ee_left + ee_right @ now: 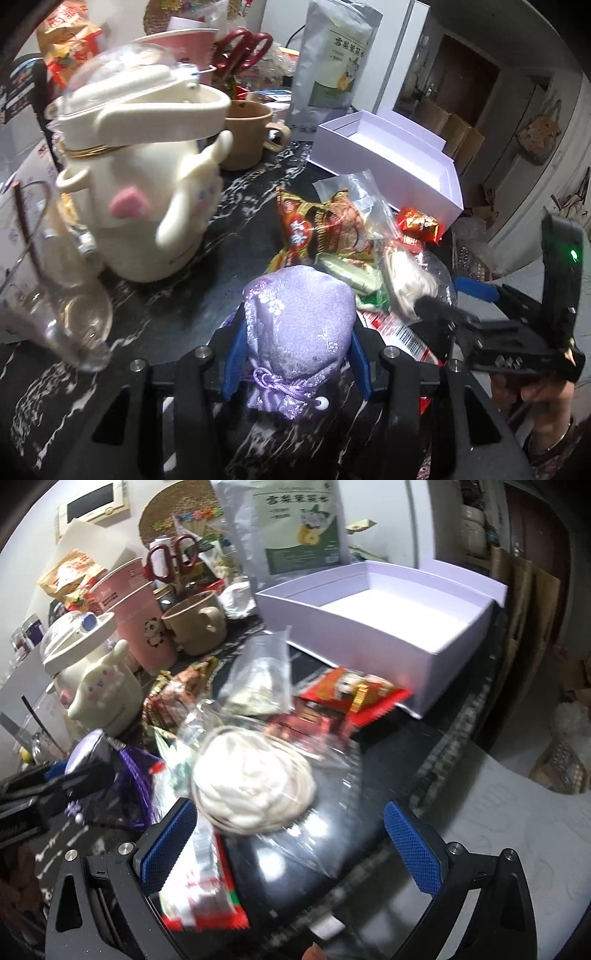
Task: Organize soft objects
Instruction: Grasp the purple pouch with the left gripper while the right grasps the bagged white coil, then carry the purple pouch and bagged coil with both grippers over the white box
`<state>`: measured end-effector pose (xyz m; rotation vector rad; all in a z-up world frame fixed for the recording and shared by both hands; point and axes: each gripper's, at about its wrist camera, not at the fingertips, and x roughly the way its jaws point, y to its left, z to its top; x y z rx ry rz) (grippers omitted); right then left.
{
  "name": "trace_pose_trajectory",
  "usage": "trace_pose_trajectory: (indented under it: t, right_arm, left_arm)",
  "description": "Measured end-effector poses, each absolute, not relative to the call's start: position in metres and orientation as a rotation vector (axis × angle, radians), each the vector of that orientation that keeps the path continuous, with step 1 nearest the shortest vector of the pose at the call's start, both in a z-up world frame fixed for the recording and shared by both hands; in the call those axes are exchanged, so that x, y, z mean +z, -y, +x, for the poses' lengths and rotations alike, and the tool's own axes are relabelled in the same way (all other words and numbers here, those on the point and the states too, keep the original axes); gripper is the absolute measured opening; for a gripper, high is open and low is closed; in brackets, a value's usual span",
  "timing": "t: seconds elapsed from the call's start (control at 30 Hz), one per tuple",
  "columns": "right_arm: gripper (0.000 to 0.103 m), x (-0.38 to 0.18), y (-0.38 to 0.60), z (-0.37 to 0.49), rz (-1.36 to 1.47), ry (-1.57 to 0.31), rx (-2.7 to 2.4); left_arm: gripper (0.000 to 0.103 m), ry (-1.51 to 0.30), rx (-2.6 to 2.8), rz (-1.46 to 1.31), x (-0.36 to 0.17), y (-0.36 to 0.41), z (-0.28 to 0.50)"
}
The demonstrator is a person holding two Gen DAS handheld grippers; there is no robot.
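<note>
**Inspector:** The surface is a dark marbled counter (243,206), crowded: a cream kettle (147,192) to your left, a white open box (388,627) at the back right, a heap of snack packets (325,229) between them. Your left gripper (295,350) is closed on the lilac brocade pouch (299,325), blue pads pressing both flanks just above the drawstring neck.

**Operator:** And the right one?

**Inspector:** Your right gripper (288,845) stands with its fingers wide apart, holding nothing. A clear bag of white rounds (255,779) lies on the counter just ahead of it, a red-edged wrapper (207,886) lying against the left finger.

**Operator:** How will the pouch handle?

**Inspector:** In my judgement, light and yielding; the satin looks slippery, so your grip on the full body is sounder than one on the cord. The clear bag looks limp and slick: take it by the bulk of its contents, not the loose film, which would likely slide out.
</note>
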<state>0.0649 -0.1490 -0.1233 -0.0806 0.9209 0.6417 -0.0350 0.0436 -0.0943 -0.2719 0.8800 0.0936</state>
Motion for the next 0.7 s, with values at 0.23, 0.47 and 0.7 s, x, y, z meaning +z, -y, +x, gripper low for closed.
trace_pose_trajectory:
  t: [0.23,0.47,0.7]
  right_arm:
    - [0.103,-0.131,0.131,0.076,-0.081,-0.912,0.64]
    - [0.103,-0.13,0.125,0.078,-0.114,-0.897,0.615]
    - [0.058,-0.129,0.117,0.066,-0.205,-0.859,0.591]
  left_arm:
    - [0.047,-0.894,0.094,-0.283,-0.102,-0.044,-0.036]
    - [0.047,-0.889,0.094,-0.306,-0.102,-0.05,-0.037]
    - [0.047,-0.883,0.101,-0.306,-0.101,-0.051,-0.041]
